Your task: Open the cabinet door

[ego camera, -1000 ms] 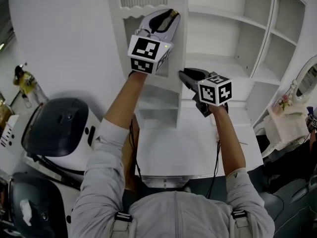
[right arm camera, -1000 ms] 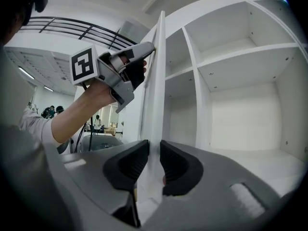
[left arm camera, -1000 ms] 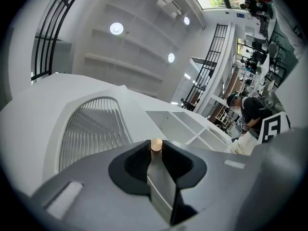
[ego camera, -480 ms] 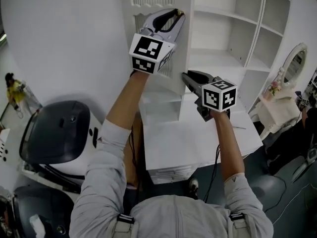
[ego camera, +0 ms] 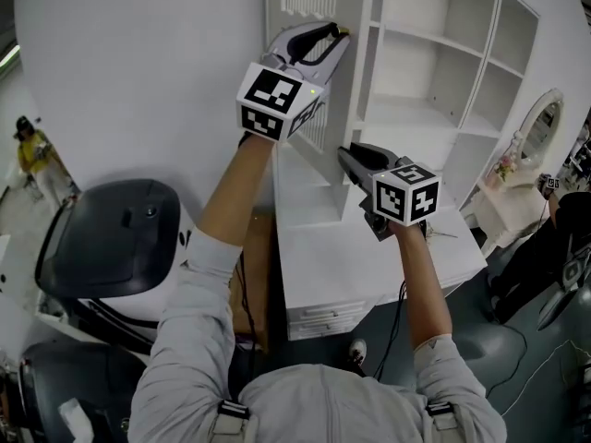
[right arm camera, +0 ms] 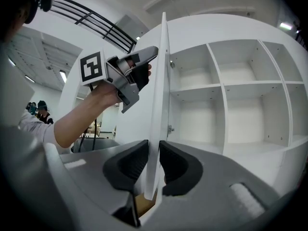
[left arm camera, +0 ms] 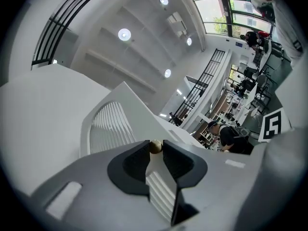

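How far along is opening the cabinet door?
Mostly done: the door stands swung well out, and the shelves behind it show. In hand: the left gripper has the knob between its jaws, which have just been opening; the right gripper pinches the door's edge. Left: perhaps a little more swing, then letting go.

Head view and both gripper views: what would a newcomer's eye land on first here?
The white door stands swung out, edge-on beside the open shelves, with a gripper on it at two heights. The left gripper has the small gold knob between its jaws, which have just been opening. Lower down, the right gripper has its jaws closed on the door's free edge.
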